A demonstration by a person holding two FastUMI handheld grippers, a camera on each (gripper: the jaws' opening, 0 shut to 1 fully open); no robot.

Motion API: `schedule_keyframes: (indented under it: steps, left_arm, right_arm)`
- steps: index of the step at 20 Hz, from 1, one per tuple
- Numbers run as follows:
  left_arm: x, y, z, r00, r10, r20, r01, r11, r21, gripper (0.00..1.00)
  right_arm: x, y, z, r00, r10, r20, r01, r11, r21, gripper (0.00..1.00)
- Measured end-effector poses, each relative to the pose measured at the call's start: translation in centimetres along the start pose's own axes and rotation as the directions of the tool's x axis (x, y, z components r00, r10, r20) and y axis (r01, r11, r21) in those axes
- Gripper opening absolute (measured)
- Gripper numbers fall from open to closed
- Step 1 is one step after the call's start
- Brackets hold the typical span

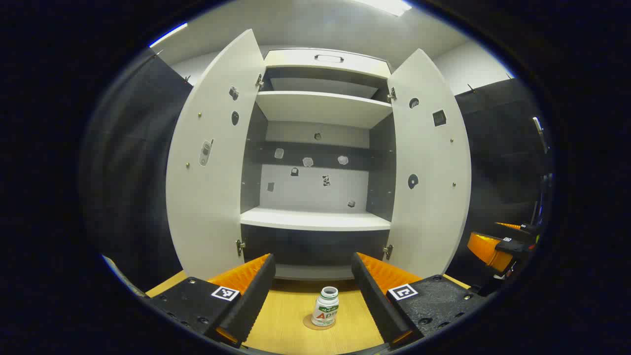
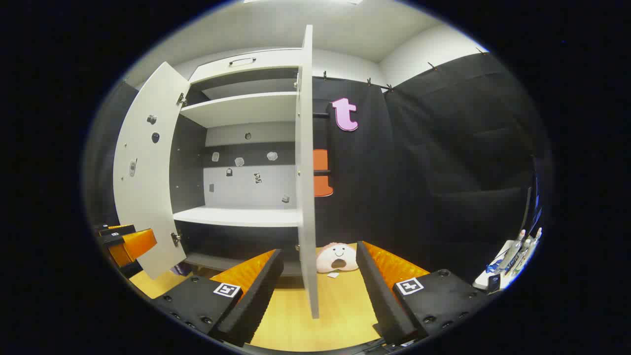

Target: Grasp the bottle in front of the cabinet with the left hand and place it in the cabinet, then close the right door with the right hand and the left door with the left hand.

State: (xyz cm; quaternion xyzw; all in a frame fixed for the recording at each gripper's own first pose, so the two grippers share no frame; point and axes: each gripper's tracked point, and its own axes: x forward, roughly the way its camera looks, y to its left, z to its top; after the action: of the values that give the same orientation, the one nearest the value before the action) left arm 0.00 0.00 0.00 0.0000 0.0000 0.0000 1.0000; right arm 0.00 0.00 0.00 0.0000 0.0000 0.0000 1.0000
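White plastic, a pale cap and a printed label mark the bottle (image 1: pixel 325 306), which stands upright on a round coaster on the wooden bench (image 1: pixel 291 315) just in front of the cabinet (image 1: pixel 320 148). It is seen between the wide-spread fingers of the left hand-held gripper (image 1: pixel 312 288), untouched by either. Both doors are swung open: the left door (image 1: pixel 212 162) and the right door (image 1: pixel 430 167). The grasp is judged best made by lowering and advancing until the bottle's body is centred, then closing squarely below the cap so it is not tipped. The right hand-held gripper (image 2: pixel 319 286) is held wide too, astride the right door's edge.
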Motion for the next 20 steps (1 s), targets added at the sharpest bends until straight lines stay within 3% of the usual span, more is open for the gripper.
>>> schedule_keyframes:
  steps: [3, 4, 9, 15, 16, 18, 20]
  left_arm:
    - [-0.8, 0.9, 1.2, 1.0, 0.002, 0.022, -0.004, 0.995, 0.101, 0.94]
    - [-0.9, 0.6, 1.0, 1.0, -0.007, 0.019, 0.006, 0.996, 0.087, 0.94]
    - [-1.7, 0.4, -0.9, 0.999, 0.007, -0.043, -0.009, 0.999, -0.034, 0.93]
    - [-2.1, 0.0, 0.9, 0.998, 0.053, -0.046, -0.051, 0.998, 0.032, 0.94]
    - [-2.2, -0.2, 1.2, 0.998, 0.055, -0.044, -0.053, 0.998, 0.035, 0.94]
    - [-2.5, -0.7, 1.2, 0.998, 0.047, -0.048, -0.045, 0.998, 0.035, 0.94]
    - [-2.7, -0.8, 0.7, 0.998, 0.037, -0.053, -0.036, 0.999, 0.018, 0.95]
  right_arm:
    - [-0.6, 1.5, 1.3, 0.999, 0.014, 0.039, -0.012, 0.999, -0.045, 0.98]
    - [-1.0, 1.9, 1.3, 0.999, 0.027, 0.039, -0.025, 0.998, -0.052, 0.94]
    - [-1.9, 1.3, 1.3, 0.999, 0.049, 0.012, -0.048, 0.996, -0.073, 0.94]
    - [-2.2, 1.3, 1.8, 0.994, 0.108, -0.017, -0.109, 0.989, -0.101, 0.94]
    - [-2.2, 1.3, 1.9, 0.993, 0.118, -0.017, -0.119, 0.987, -0.105, 0.98]
    - [-2.4, 1.1, 2.1, 0.993, 0.12, -0.015, -0.121, 0.987, -0.106, 0.94]
    - [-2.6, 0.9, 2.2, 0.992, 0.124, -0.012, -0.124, 0.986, -0.109, 0.98]
